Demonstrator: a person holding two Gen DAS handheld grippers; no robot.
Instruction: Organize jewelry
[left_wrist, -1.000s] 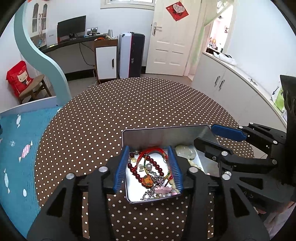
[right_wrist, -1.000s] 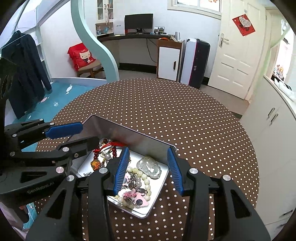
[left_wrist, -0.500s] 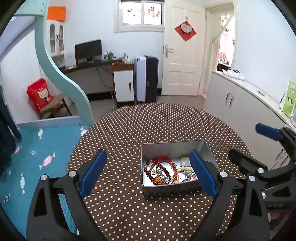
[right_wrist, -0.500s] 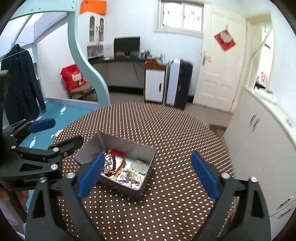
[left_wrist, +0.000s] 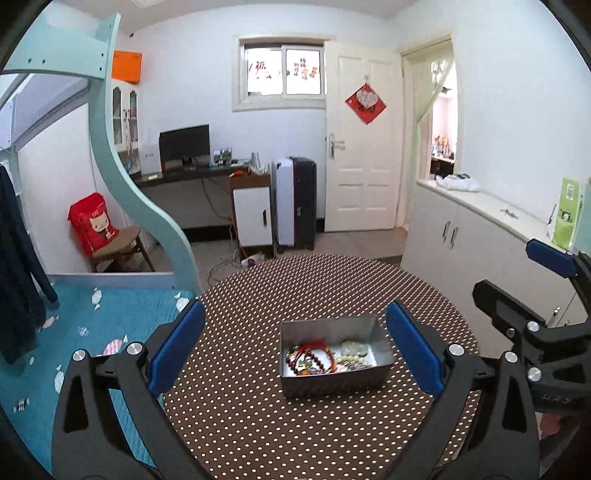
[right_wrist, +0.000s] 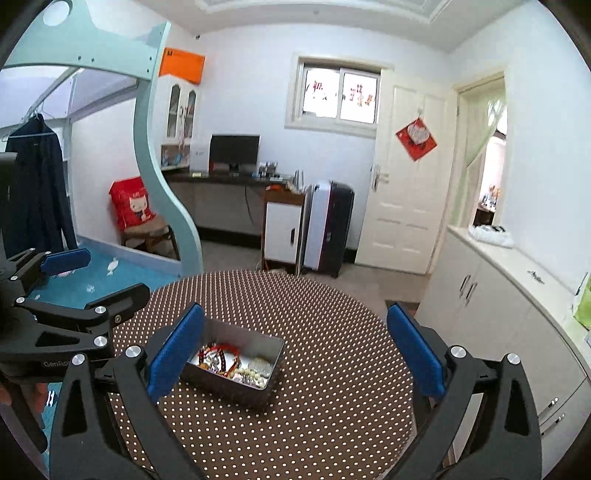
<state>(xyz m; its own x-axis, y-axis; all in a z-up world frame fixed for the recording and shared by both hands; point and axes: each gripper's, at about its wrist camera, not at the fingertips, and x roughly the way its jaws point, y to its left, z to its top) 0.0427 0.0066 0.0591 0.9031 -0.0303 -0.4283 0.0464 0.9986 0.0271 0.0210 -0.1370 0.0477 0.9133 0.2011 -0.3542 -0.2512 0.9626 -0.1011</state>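
An open grey metal tin (left_wrist: 332, 384) stands on the round brown dotted table (left_wrist: 295, 280). It holds jewelry (left_wrist: 314, 360): red and dark bead bracelets, pale beads and a pale green piece. My left gripper (left_wrist: 295, 310) hovers above and short of the tin; its jaws are opening wide with nothing between them. My right gripper (right_wrist: 295, 310) hangs open and bare, with the tin (right_wrist: 229, 387) low and left of its centre. Each gripper also shows in the other's view: right gripper (left_wrist: 517, 273), left gripper (right_wrist: 110, 273).
A bed with a blue cover (left_wrist: 74, 332) borders the table on the left, and white cabinets (left_wrist: 461, 236) stand to the right. Beyond are a chair with a red bag (left_wrist: 96, 221), a desk, a suitcase (left_wrist: 295, 203) and a white door.
Both grippers rose and drew back from the tin while their jaws spread from partly closed to wide. The tin now looks smaller and farther off; the jewelry stays inside it.
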